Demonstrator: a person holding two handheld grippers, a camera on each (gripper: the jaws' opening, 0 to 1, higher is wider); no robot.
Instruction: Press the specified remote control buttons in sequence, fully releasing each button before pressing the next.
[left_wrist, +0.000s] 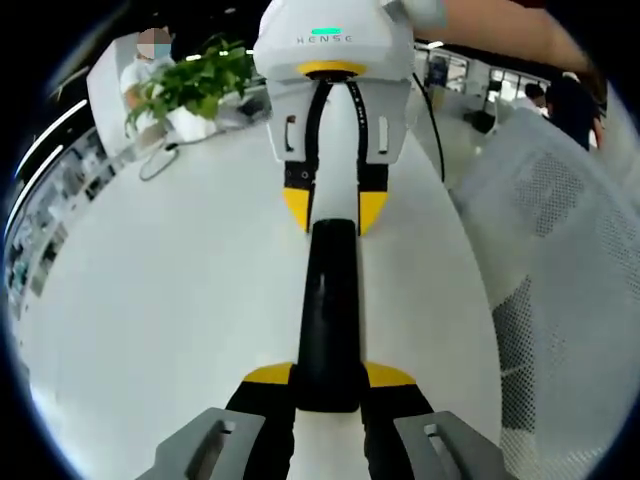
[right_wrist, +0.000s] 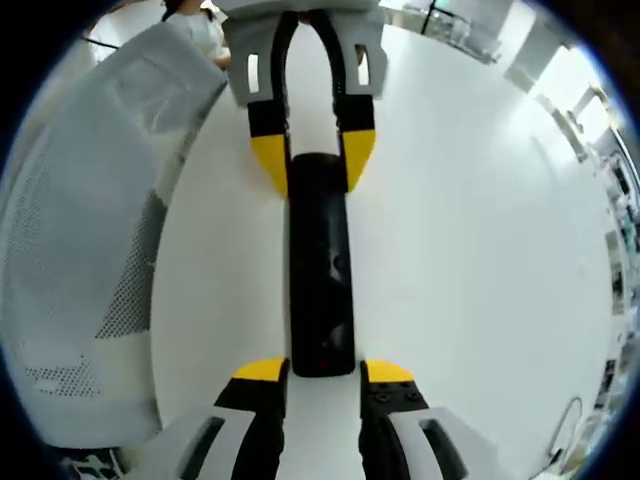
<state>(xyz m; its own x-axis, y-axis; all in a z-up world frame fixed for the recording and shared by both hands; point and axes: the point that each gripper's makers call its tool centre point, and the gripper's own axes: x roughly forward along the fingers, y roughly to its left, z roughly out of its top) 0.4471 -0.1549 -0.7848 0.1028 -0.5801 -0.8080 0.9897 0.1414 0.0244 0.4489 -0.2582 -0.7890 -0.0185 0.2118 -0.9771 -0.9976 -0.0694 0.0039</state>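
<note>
left gripper view: remote control (left_wrist: 328, 315) clamped between both hand-held grippers' jaws.

Open-plan office, white table (left_wrist: 150, 300), mesh chair (left_wrist: 560, 230), potted plant (left_wrist: 190, 85)

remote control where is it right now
The remote control lies on the white table, held at both ends between the left hand-held gripper and right hand-held gripper.

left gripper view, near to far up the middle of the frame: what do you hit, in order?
left gripper closed on the near end of the remote control → remote's black body → right gripper gripping its far end → bare white table → potted plant far off, up left.
</note>
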